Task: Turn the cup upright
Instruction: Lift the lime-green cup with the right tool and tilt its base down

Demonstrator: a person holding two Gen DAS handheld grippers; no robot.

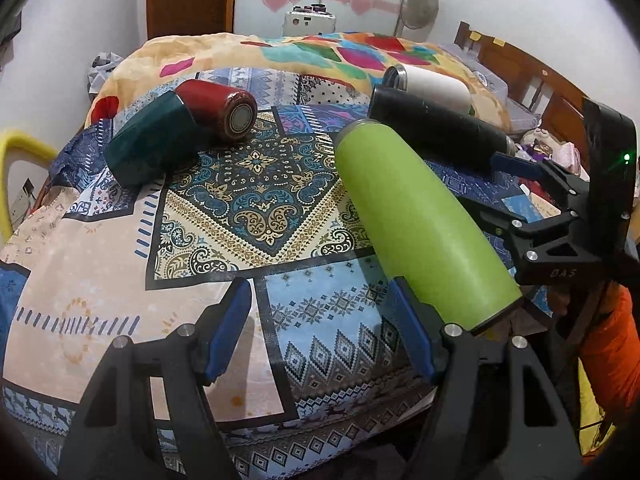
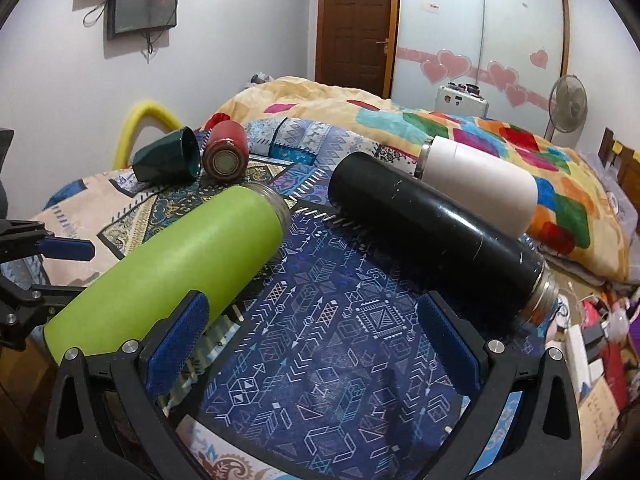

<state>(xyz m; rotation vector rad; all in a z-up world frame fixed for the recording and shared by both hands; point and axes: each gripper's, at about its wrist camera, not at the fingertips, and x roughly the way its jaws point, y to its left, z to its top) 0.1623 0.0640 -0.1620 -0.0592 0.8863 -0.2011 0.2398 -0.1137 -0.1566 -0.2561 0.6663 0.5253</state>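
Note:
Several cups lie on their sides on a patterned bedspread (image 1: 256, 200). A green flask (image 1: 416, 216) (image 2: 168, 268) lies nearest. A black flask (image 1: 432, 128) (image 2: 436, 224), a white flask (image 1: 436, 84) (image 2: 476, 176), a red flask (image 1: 220, 108) (image 2: 226, 152) and a dark green cup (image 1: 148, 144) (image 2: 168, 160) lie farther back. My left gripper (image 1: 320, 328) is open and empty, just left of the green flask's base. My right gripper (image 2: 312, 348) is open and empty, between the green and black flasks; it also shows in the left wrist view (image 1: 520, 168).
A bright quilt (image 2: 480, 136) is heaped behind the flasks. A wooden headboard (image 1: 532, 76) and clutter (image 2: 600, 340) lie to the right. A yellow chair back (image 2: 148, 120) stands at the left. A fan (image 2: 568, 104) and a door (image 2: 352, 20) are at the back.

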